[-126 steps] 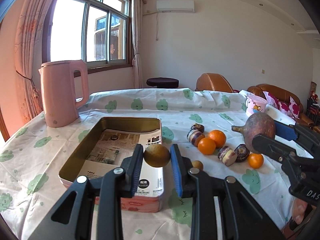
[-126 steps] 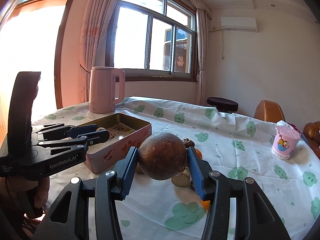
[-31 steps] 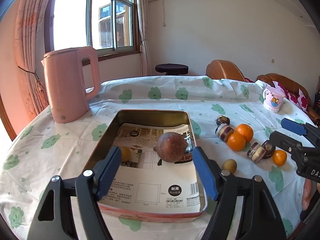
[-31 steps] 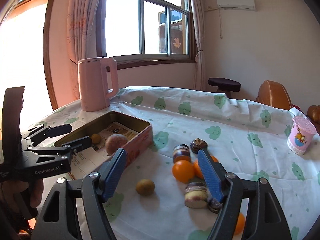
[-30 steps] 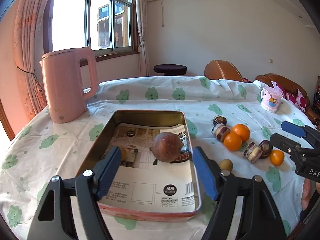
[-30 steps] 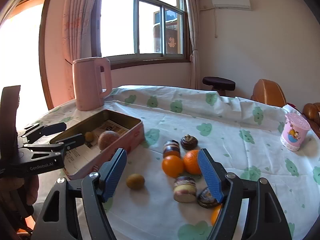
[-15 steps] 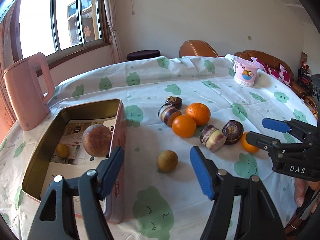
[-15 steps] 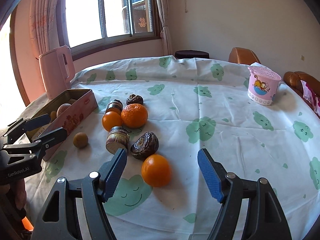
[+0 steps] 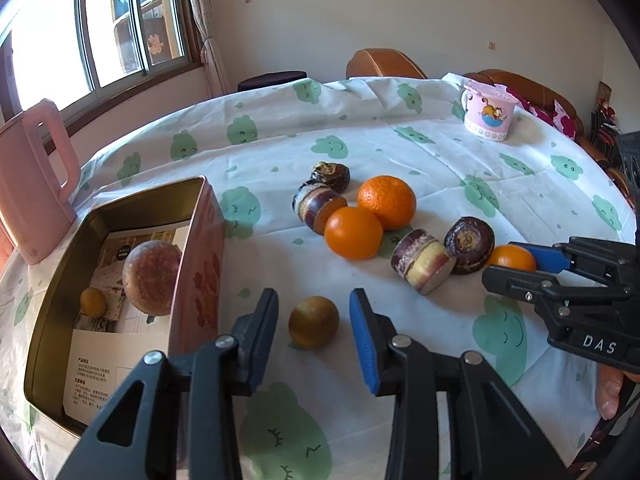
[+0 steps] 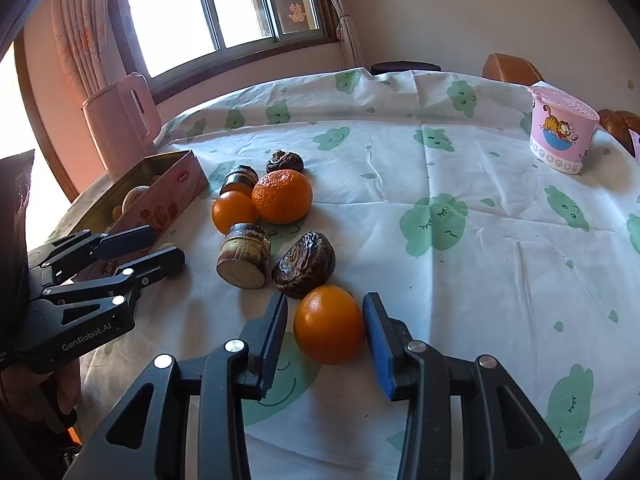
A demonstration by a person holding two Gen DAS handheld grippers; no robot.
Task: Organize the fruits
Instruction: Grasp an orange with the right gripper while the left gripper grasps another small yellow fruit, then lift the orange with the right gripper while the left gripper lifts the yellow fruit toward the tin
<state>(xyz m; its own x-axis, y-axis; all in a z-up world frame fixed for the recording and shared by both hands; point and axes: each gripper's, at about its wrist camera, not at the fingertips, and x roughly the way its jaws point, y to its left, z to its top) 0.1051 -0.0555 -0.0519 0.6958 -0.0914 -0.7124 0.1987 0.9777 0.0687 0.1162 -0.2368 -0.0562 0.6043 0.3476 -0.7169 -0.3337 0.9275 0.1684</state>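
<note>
1. White cloth with green cloud faces covers the desk (image 9: 400,128); loose fruit sits mid-desk, a tin at the left edge.
2. Left hand-held gripper (image 9: 314,322): jaws straddle a small brown-yellow round fruit (image 9: 314,322) lying on the cloth just beside the tin's right wall. Narrow gaps show on both sides of the fruit, so the pads are not pressing it. The jaws are closing.
3. Right hand-held gripper (image 10: 325,326): jaws straddle a small orange (image 10: 329,323) at the near end of the fruit group. The right blue pad looks to be touching the peel; a slim gap remains at the left pad. The jaws are closing, and a firm clamp is not established.
4. Pink tin (image 9: 202,264), open, paper-lined, holds one large brown round fruit (image 9: 151,276) and one small yellowish fruit (image 9: 93,302).
5. Mid-desk group: two bigger oranges, touching ( (image 9: 386,201), (image 9: 353,233)); beyond them a cut purple-skinned piece (image 9: 316,206) and a dark wrinkled fruit (image 9: 330,171); nearer, a cut piece with a pale face (image 9: 422,262) and a dark round piece (image 9: 469,245) touching the small orange.
6. Pink kettle (image 9: 30,184) stands at the far left edge, behind the tin.
7. Pink cartoon cup (image 9: 489,110) stands near the far right edge, well apart from the fruit.
</note>
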